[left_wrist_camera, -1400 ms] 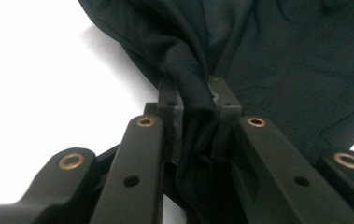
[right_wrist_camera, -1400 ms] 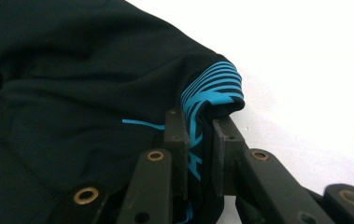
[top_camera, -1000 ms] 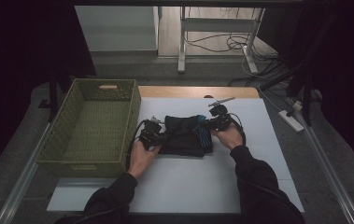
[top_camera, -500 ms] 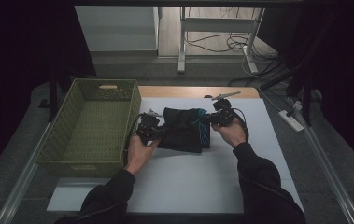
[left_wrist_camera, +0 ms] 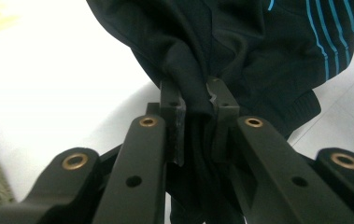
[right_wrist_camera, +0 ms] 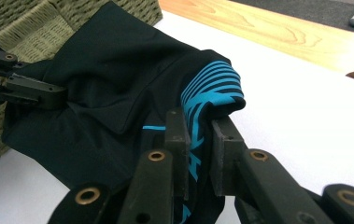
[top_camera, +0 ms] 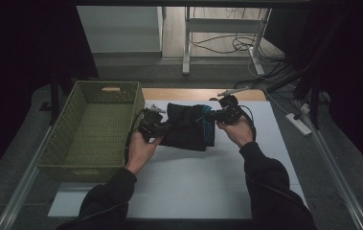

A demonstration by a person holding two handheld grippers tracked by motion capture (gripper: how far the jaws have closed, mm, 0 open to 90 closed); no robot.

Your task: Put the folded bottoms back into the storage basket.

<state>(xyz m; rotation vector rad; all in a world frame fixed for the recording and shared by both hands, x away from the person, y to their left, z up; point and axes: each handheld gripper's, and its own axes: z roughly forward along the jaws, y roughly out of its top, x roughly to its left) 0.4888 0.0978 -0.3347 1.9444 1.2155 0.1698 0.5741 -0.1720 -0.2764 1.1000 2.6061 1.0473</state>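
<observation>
Folded garment held at both ends above the mat.
Your left gripper and right gripper each pinch the black garment beside the green basket, whose visible floor is bare.

White worktop fills frame centre, wooden strip along its far edge. Green woven basket sits at its left edge, left of centre.
</observation>
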